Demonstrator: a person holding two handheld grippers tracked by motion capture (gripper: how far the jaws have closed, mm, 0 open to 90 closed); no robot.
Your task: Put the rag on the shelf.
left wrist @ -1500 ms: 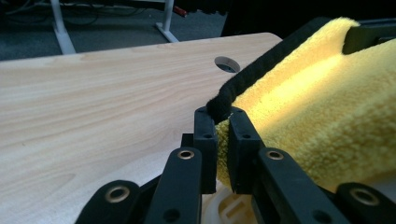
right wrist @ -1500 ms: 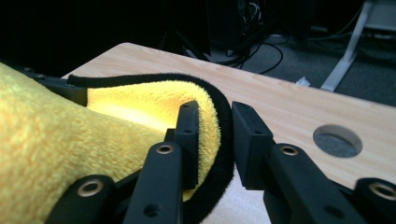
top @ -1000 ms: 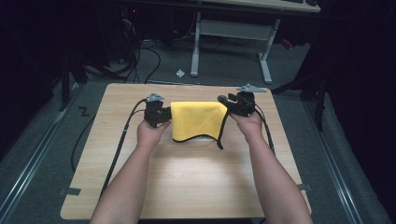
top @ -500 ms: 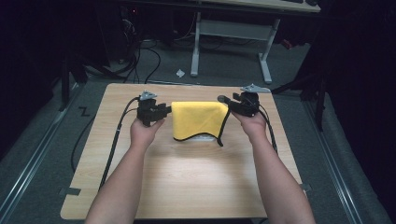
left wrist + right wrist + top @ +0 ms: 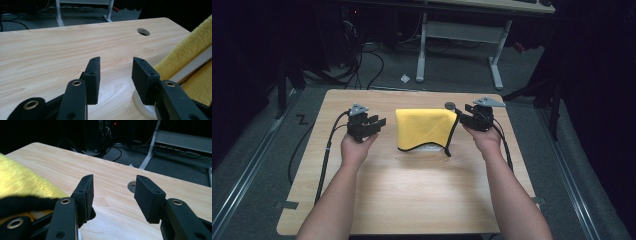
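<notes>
A folded yellow cloth (image 5: 424, 129) with a black hem lies in the middle of the wooden table (image 5: 412, 200), draped over something white (image 5: 432, 148) that peeks out at its near edge. My left gripper (image 5: 381, 121) sits a short way left of the cloth, and its jaws have just been opening with nothing between them. In the left gripper view, the left gripper (image 5: 116, 61) frames bare wood, with the cloth (image 5: 195, 45) off to the right. My right gripper (image 5: 460, 116) is open by the cloth's right corner. In the right gripper view, the right gripper (image 5: 113, 180) is empty, and the cloth (image 5: 22, 180) lies to its left.
A round cable hole (image 5: 450, 105) is set in the tabletop just behind the cloth's right corner. Cables trail from both grippers over the table's sides. Beyond the far edge stand a desk frame (image 5: 497, 65) and floor cables.
The left gripper has let go of the cloth's left edge, opened, and moved left, away from it. The right gripper has stayed where it was.
</notes>
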